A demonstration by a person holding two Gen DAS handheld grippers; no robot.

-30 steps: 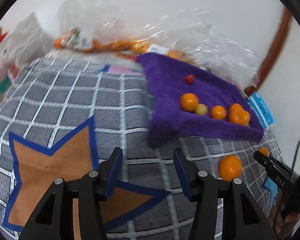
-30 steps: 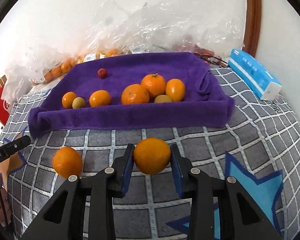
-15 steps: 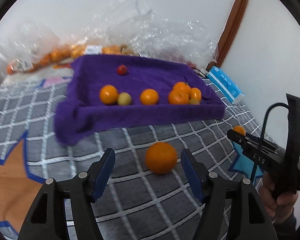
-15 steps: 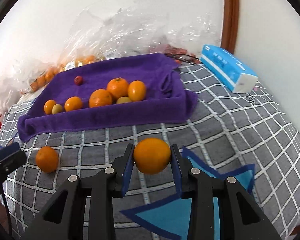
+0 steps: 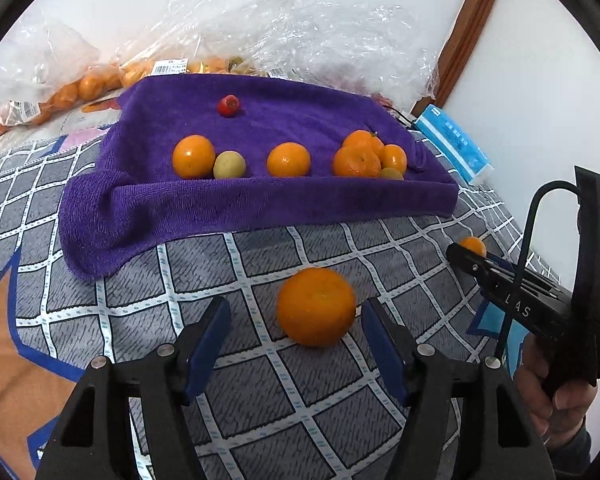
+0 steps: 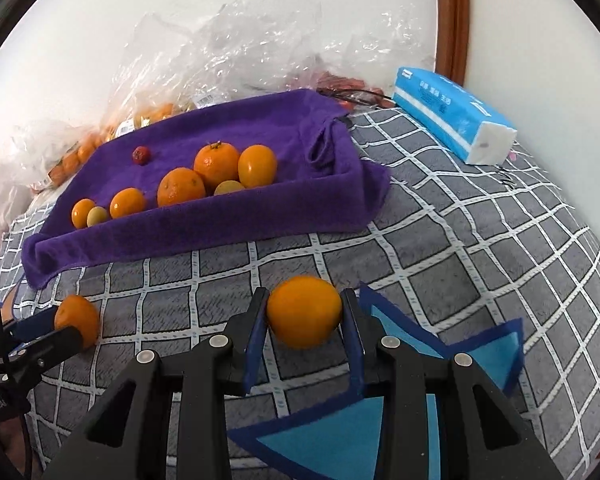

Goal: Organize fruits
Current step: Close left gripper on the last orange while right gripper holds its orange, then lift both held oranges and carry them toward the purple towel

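Observation:
A loose orange (image 5: 316,306) lies on the grey checked cloth, in front of the purple towel (image 5: 260,204). My left gripper (image 5: 295,314) stands open around it, the orange nearer the right finger, and no pad presses on it. The towel holds several oranges (image 5: 289,159), two small yellow-green fruits and a small red fruit (image 5: 228,105). My right gripper (image 6: 304,304) is shut on another orange (image 6: 304,312), held above a blue star patch (image 6: 440,344). The right wrist view shows the loose orange (image 6: 77,320) at the left, partly hidden behind a left finger.
Crumpled clear plastic bags (image 5: 300,28), some holding oranges, line the wall behind the towel. A blue tissue pack (image 6: 452,120) lies at the back right beside a brown wooden frame (image 6: 454,20). An orange star patch (image 5: 4,360) lies left. A hand (image 5: 556,400) grips the right tool.
My left gripper swung right from the orange star patch to the loose orange and its jaws widened around it. The right gripper carried its orange to the right, over the blue star patch.

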